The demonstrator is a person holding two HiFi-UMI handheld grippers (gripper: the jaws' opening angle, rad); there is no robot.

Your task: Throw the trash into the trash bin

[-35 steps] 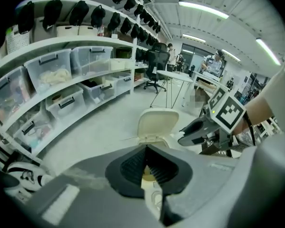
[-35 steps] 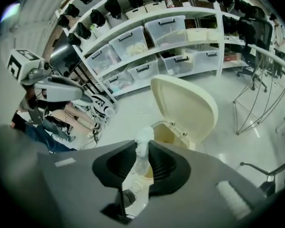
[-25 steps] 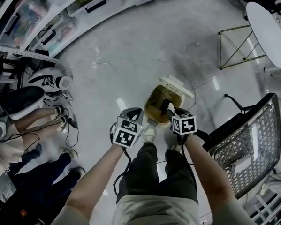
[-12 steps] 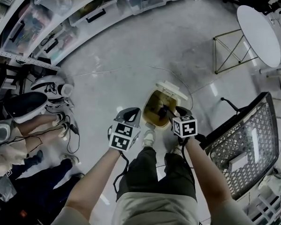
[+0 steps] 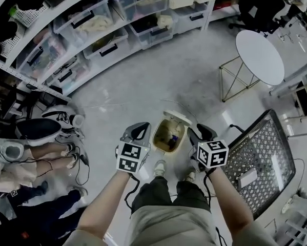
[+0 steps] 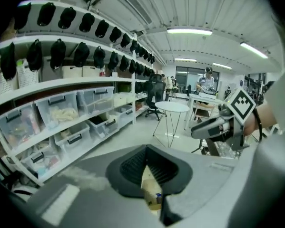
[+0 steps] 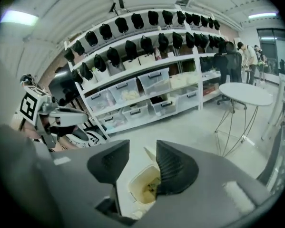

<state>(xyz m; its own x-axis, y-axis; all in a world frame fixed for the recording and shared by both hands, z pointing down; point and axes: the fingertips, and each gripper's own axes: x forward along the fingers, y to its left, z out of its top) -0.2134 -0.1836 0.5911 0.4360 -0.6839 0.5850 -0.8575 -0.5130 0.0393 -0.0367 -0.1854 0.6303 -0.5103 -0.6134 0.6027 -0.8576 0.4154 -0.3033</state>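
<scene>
- The right gripper [image 7: 143,149] has its jaws parted. They have just been opening, nothing sits between them, and the bin shows through the gap.
- The left gripper [image 6: 145,149] has its jaw tips meeting with nothing pinched, only a sliver of bin showing under the pads.
- In the head view both grippers hang at lower centre of the frame, one either side of the bin.
- Biggest thing around us is the shelving [image 5: 91,29] with its clear storage boxes, sweeping across the upper left.
- A wire mesh basket [image 5: 261,163] fills the lower right, and a round white table [image 5: 259,57] stands at upper right.
- The trash bin [image 5: 157,137] stands dead centre with its lid [image 5: 180,118] flipped back, just above our shoes [image 5: 160,168].
- The trash [image 5: 169,135] lies down inside the bin as a few small dark and pale scraps, too small to name.
- We judge those scraps light and soft, probably crumpled wrappers that squash easily and will not break.
- If another piece turns up, we would pinch it across its bulk, because a loose edge could slip out.
- We judge the drop done, as we see no other trash on the floor near us.
</scene>
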